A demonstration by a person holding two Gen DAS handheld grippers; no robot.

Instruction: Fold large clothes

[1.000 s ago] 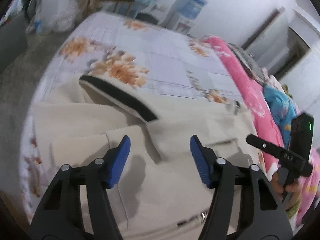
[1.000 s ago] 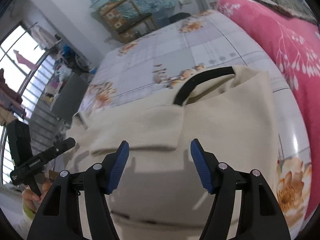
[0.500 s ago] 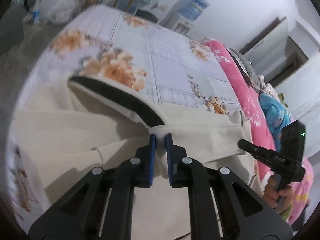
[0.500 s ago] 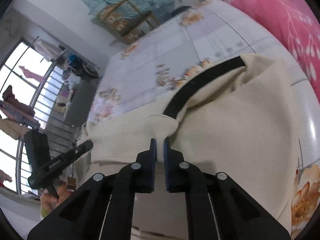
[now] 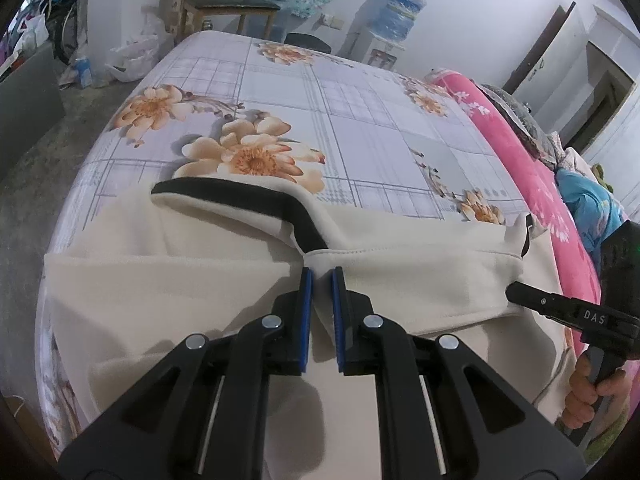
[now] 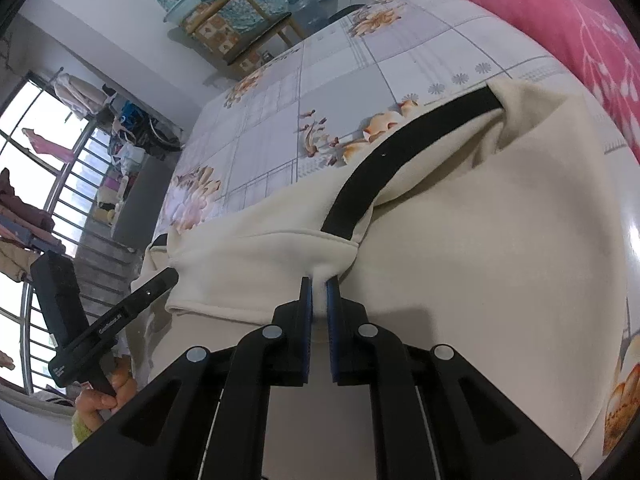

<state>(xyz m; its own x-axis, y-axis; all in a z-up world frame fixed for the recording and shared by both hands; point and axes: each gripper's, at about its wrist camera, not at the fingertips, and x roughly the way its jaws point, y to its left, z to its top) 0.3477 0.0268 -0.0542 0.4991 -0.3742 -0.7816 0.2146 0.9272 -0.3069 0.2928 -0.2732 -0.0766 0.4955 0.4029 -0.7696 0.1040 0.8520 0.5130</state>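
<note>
— Where did the large cream fleece garment with the black trim band [image 5: 224, 196] lie, and what sort of cloth was it?

— It was spread over the near end of the bed with the pale checked sheet printed with orange flowers [image 5: 360, 120]. It looked soft, thick and limp, light enough to lift but likely to sag and drag wherever it went unsupported. Nothing about it seemed fragile or slippery.

— And where was it taken hold of?

— Along the stitched edge of a folded-over flap, just below the black band. The left gripper [image 5: 319, 276] had just closed, its blue pads pinching a ridge of that cream cloth; the right gripper [image 6: 318, 284] had done likewise at the flap's other end, with a tuft of fabric standing between its pads. A doubled hem seemed a sound hold, less apt to slip than a single layer.

— Anything beside it?

— A pink flowered blanket [image 6: 580, 20] ran along the bed's far side.
</note>
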